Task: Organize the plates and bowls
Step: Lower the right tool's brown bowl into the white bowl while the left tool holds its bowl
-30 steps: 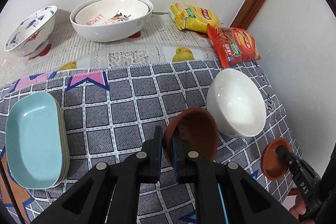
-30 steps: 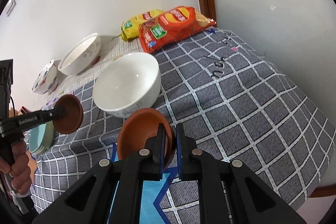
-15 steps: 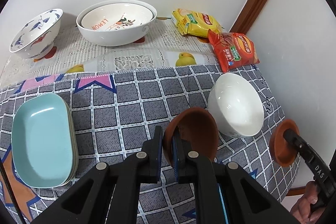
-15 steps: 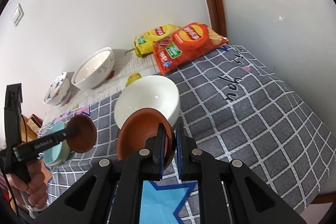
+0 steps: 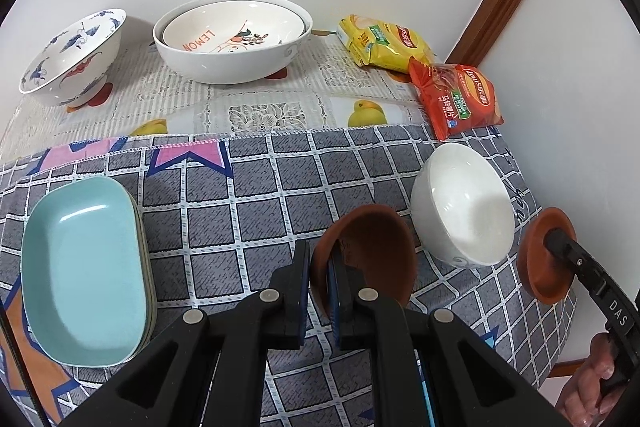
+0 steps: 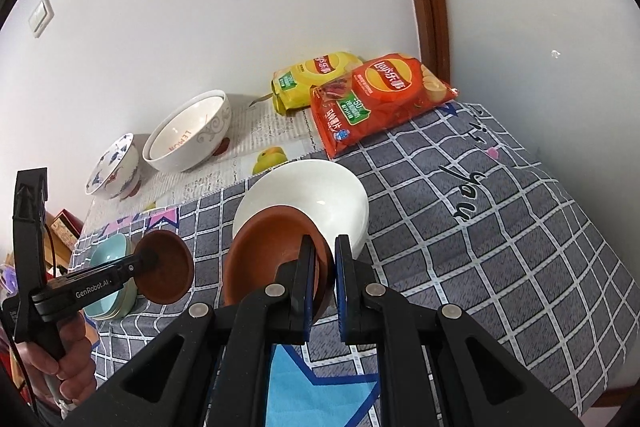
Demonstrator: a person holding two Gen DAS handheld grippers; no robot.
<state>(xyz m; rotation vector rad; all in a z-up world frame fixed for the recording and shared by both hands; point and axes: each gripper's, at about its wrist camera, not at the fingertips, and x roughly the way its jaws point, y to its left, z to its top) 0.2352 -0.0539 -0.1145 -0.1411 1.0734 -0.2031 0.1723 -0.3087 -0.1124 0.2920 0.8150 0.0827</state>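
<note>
My left gripper (image 5: 319,267) is shut on the rim of a small brown bowl (image 5: 374,255), held above the checked cloth. My right gripper (image 6: 322,263) is shut on the rim of a second brown bowl (image 6: 268,255), lifted in front of the plain white bowl (image 6: 320,195). That white bowl (image 5: 464,203) stands on the cloth between the two grippers. In the left wrist view the right gripper (image 5: 554,241) and its brown bowl (image 5: 540,259) hang at the table's right edge. In the right wrist view the left gripper (image 6: 148,259) holds its brown bowl (image 6: 168,267) near the stacked light-blue dishes (image 6: 108,259).
A stack of light-blue oblong dishes (image 5: 80,291) lies at the left. At the back stand a blue-patterned bowl (image 5: 72,63) and a large white bowl with a lemon-print bowl nested inside (image 5: 232,43). Yellow (image 5: 384,43) and red (image 5: 460,99) chip bags lie in the back right corner by the wall.
My right gripper has lifted its brown bowl up and back from the cloth, and now hangs higher by the table's right edge. The left gripper has barely moved.
</note>
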